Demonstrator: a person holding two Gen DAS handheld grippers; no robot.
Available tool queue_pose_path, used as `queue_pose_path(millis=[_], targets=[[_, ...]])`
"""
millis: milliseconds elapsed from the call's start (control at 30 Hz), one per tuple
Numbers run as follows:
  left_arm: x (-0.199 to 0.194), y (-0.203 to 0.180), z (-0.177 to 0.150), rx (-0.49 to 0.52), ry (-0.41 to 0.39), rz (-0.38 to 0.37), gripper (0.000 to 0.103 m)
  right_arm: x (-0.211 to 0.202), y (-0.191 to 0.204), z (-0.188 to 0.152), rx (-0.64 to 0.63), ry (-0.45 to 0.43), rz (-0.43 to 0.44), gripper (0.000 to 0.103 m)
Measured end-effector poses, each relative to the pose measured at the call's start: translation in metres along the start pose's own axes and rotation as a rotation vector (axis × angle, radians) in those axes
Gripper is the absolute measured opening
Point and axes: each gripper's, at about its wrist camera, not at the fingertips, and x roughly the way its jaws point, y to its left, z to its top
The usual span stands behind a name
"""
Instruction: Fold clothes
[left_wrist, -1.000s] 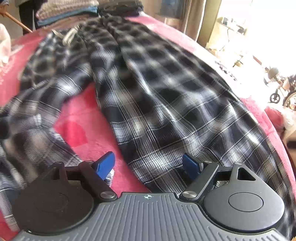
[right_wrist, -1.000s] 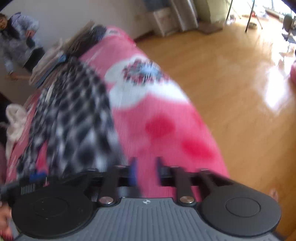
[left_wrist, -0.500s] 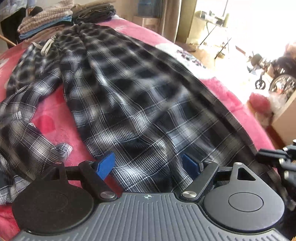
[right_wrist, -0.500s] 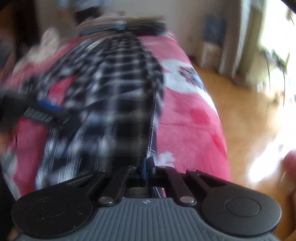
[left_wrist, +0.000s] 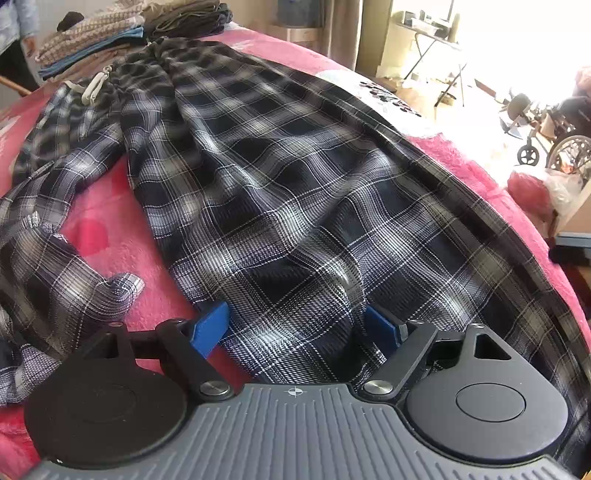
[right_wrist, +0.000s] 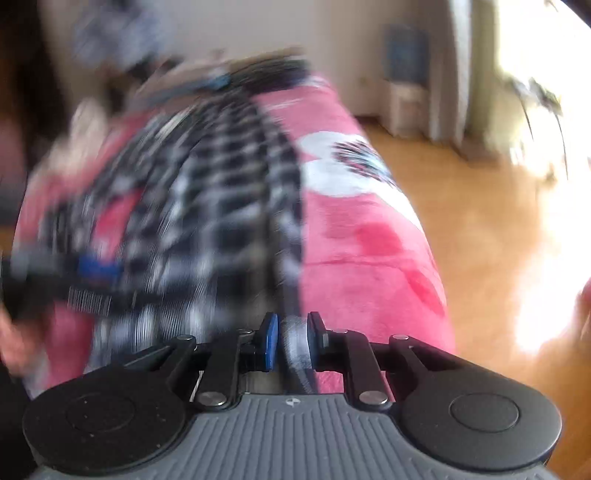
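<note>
My right hand-held gripper (right_wrist: 291, 341), clamped hard half a second ago, has eased its jaws but still pinches the near hem of the black-and-white plaid flannel trousers (left_wrist: 295, 192). They lie lengthwise on the pink fleece bed (left_wrist: 110, 236); my left hand-held gripper (left_wrist: 295, 326) stands wide apart over the same hem, so only one corner is secured for folding.

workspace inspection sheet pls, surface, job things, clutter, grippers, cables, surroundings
surface: bed under a pink fleece blanket with a white printed patch.
job's things: plaid pajama pants laid out lengthwise, one leg flat, the other rumpled at the left; white drawstring at the waistband.
clutter: stack of folded clothes at the far end of the bed.
grippers: left gripper open over the flat leg's hem; right gripper has fabric of the pants' edge between its pads, jaws just opened a little.
cables: nothing seen.
surroundings: wooden floor, bright window, wheelchair, a person standing beyond the clothes stack.
</note>
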Motion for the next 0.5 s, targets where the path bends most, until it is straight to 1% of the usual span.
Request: queue_pose_path(millis=[100,200,267,333,500], targets=[[0.0,0.001,-0.003,-0.006,-0.01,-0.007,0.083,0.014,-0.033,0.01,0.208,0.018,0.059,0.019],[0.0,0.001,-0.005,-0.01,-0.013,-0.015,0.084,0.035,-0.048,0.015,0.312,0.053,0.103,0.019],[0.001,0.004,-0.006,-0.013,-0.015,-0.022,0.084,0.05,-0.05,0.014,0.355,0.093,0.111,0.019],[0.001,0.006,-0.006,-0.018,-0.018,-0.029,0.084,0.063,-0.046,0.012,0.369,0.134,0.111,0.019],[0.001,0.006,-0.009,-0.022,-0.024,-0.038,0.085,0.059,-0.027,0.01,0.271,0.121,0.051,0.017]])
